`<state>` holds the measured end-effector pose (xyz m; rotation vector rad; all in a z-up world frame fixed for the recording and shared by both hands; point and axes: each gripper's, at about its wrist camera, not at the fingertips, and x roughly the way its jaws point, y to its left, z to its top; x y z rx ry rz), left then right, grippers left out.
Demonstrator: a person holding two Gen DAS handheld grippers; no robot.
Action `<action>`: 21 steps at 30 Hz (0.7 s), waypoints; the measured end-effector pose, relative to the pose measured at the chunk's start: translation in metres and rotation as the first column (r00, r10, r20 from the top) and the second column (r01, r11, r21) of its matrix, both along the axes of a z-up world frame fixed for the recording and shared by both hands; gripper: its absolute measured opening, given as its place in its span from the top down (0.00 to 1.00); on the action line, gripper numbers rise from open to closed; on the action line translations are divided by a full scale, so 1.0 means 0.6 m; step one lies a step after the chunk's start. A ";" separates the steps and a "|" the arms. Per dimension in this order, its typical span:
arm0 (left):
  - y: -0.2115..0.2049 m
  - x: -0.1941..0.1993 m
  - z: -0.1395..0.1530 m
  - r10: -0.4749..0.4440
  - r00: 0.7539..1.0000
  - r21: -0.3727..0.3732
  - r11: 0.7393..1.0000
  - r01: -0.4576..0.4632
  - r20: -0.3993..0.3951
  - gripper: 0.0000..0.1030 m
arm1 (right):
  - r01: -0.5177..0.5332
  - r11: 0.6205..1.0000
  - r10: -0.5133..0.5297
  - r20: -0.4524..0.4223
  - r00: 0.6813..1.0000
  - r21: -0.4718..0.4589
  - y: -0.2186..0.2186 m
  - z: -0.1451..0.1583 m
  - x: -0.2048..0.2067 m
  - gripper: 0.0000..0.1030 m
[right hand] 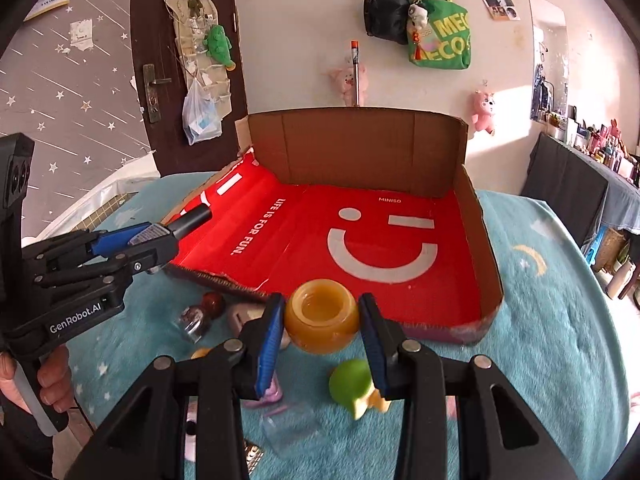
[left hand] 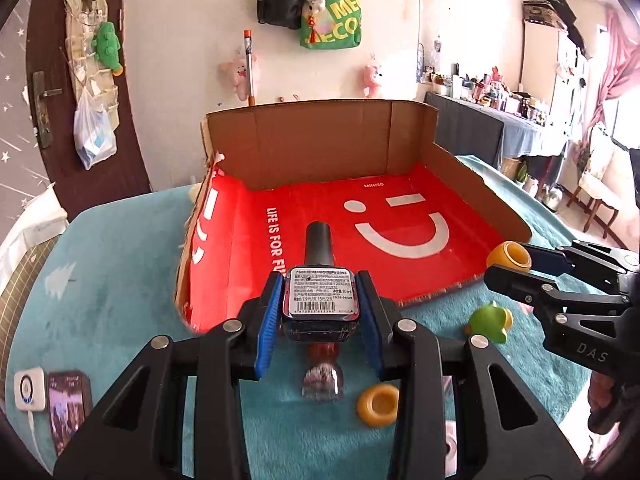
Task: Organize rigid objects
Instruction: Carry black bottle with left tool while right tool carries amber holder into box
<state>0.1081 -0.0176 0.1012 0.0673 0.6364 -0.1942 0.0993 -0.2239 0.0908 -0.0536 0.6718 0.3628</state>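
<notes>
My left gripper (left hand: 319, 300) is shut on a dark nail polish bottle (left hand: 320, 284) with a black cap, held above the front edge of the red-lined cardboard box (left hand: 400, 240). It also shows in the right wrist view (right hand: 160, 236) at the box's left front corner. My right gripper (right hand: 322, 316) is shut on an amber round pot (right hand: 322, 320), held just in front of the box (right hand: 400, 280). In the left wrist view the right gripper (left hand: 508, 262) holds the pot (left hand: 509, 255) at the box's right front corner.
On the teal blanket (left hand: 120, 280) lie a green toy (left hand: 490, 322), an orange ring-shaped pot (left hand: 378, 404), a red-topped glass bottle (left hand: 322, 372), and a phone (left hand: 66, 404) with a white device (left hand: 28, 390). The box has tall back and right walls.
</notes>
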 end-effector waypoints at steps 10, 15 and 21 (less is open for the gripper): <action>-0.003 0.066 0.003 0.012 1.000 0.017 1.000 -0.011 -0.009 0.67 | 0.027 1.000 -0.027 -0.046 0.999 -0.003 -0.006 -0.004 0.076 0.61; -0.001 0.110 -0.013 0.028 0.999 0.031 0.999 -0.026 -0.044 0.67 | 0.052 0.999 -0.052 -0.067 0.996 -0.005 -0.007 -0.011 0.118 0.61; 0.002 0.159 -0.038 0.050 0.994 0.036 0.998 -0.047 -0.092 0.67 | 0.075 0.996 -0.079 -0.097 0.992 -0.042 -0.003 -0.030 0.163 0.61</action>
